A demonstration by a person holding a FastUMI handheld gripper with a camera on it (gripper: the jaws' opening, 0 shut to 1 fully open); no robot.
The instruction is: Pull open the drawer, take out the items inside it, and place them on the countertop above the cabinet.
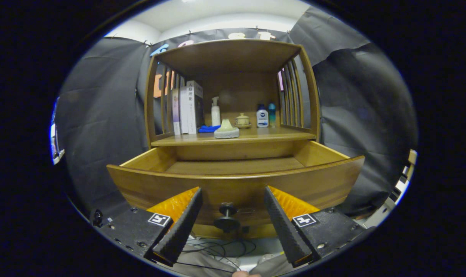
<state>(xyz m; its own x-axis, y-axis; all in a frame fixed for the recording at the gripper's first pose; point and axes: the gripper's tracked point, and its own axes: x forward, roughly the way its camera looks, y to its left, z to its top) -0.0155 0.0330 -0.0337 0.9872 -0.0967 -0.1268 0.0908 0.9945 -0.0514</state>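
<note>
The gripper [233, 200] points at the front of a wooden cabinet, its two black ribbed fingers [181, 227] spread wide with nothing held between them. In the gap between the fingers sits the dark round knob [227, 217] of the drawer [236, 184]; the knob is apart from both pads. Below the knob, loose black cables [217, 248] lie on a pale floor.

The drawer is pulled out toward the gripper, its curved front panel just ahead of the fingertips. What shows of the drawer's inner floor is bare wood; the part close behind the front panel is hidden.

Beyond the drawer, the countertop [279, 135] above the cabinet carries several things. Nearest the front edge stands a pale cone-shaped object on a round white base [226, 130]. Just left of it lies a blue cloth [207, 129]. Further left, books [186, 107] stand upright against the slatted side. Behind the cloth stands a white spray bottle [216, 111]. Toward the back sit a small lidded ceramic pot [242, 120], a white bottle with a blue cap [262, 116] and, touching or just beside it, a teal bottle [271, 114]. A wooden top shelf [229, 54] roofs the space
</note>
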